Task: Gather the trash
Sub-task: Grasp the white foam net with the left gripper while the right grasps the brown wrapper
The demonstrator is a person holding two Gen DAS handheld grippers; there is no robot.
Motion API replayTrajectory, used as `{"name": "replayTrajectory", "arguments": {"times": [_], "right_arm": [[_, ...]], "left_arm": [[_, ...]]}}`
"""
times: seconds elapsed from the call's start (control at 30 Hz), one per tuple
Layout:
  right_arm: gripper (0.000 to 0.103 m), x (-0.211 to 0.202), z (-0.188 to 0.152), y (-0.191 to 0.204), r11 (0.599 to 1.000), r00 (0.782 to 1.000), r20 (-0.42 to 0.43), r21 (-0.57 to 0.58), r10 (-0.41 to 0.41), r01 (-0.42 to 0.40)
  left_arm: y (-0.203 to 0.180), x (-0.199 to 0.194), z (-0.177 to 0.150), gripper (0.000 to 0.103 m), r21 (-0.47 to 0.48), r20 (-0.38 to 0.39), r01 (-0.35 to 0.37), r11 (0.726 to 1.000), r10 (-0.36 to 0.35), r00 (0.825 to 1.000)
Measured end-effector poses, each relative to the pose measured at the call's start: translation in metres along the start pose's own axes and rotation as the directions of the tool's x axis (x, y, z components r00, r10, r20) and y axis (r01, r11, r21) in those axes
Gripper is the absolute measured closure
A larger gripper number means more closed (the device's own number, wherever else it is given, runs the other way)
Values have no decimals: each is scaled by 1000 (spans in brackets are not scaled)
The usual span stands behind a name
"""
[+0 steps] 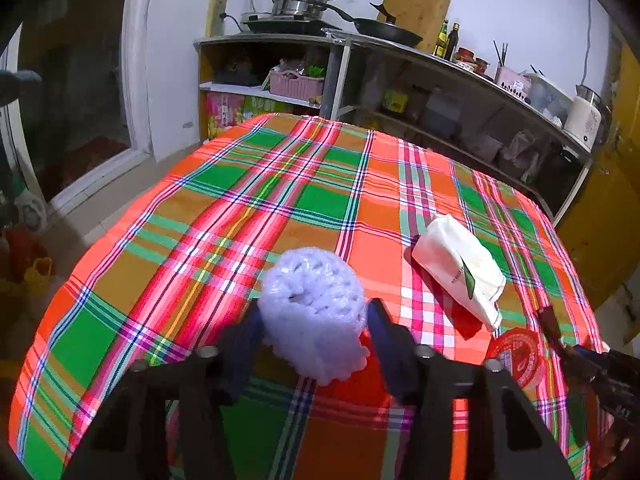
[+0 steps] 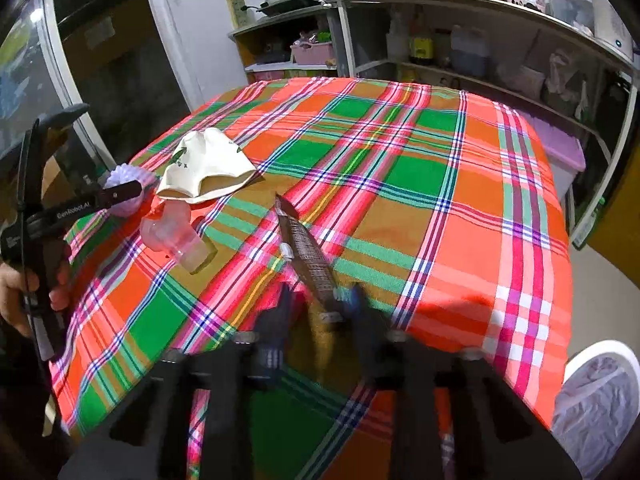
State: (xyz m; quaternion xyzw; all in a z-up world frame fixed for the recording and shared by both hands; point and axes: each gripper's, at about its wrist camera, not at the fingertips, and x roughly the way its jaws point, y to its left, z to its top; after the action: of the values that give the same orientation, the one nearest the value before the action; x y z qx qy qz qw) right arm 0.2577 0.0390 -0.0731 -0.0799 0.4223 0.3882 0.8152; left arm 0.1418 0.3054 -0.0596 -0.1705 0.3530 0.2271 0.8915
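Foam netting (image 1: pixel 314 312) fills the middle of the left wrist view, a pale lilac mesh sleeve clamped between the blue pads of the left gripper (image 1: pixel 316 320), jaws clenched on either side of it, above the plaid cloth (image 1: pixel 256 184) on the bench. To the right lies a white paper bag (image 1: pixel 460 266), flat on the cloth, and nearer the edge a red round lid (image 1: pixel 520 356), just beside the dark tip of the right gripper (image 1: pixel 592 364) poking in from the side. Behind the bench, a shelf (image 1: pixel 400 60) with a steel pot (image 1: pixel 300 0) and a black pan (image 1: pixel 384 30).

Over to the right wrist view: the right gripper (image 2: pixel 320 308) has its jaws pinched on the near end of a long brown wrapper (image 2: pixel 308 248), which slants away over the cloth. Left of it, a clear plastic cup (image 2: pixel 178 236) lies tipped on its side, with the paper bag (image 2: pixel 206 172) just beyond. At the far left, the left gripper (image 2: pixel 120 194) holds the foam netting (image 2: pixel 126 188) at the bench's edge, a hand (image 2: pixel 24 288) on its handle. Low on the right, beside the bench, sits a white bin (image 2: pixel 596 408) lined with plastic.
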Motion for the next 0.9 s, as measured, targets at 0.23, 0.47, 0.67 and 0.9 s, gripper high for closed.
{"name": "replayTrajectory", "arguments": {"times": [0.23,0.47,0.67,0.9], "right_arm": [[96,-22,-13,3,1000,999,31,26,-8,7],[96,-62,-32,2,998,996,88,61,-18,13],[97,-83,-38,-2,998,993,116,64,-22,15],[58,-62,-20,-3,998,994,96,49,-46,42]], "left_arm": [[-15,-21,-11,65,35,20,30,999,-31,999],[-48,-62,-25,65,79,58,97,992,-102,993],[-75,-94,-34,65,115,79,139,984,-149,986],[-84,-105,-39,65,127,83,165,978,-177,981]]}}
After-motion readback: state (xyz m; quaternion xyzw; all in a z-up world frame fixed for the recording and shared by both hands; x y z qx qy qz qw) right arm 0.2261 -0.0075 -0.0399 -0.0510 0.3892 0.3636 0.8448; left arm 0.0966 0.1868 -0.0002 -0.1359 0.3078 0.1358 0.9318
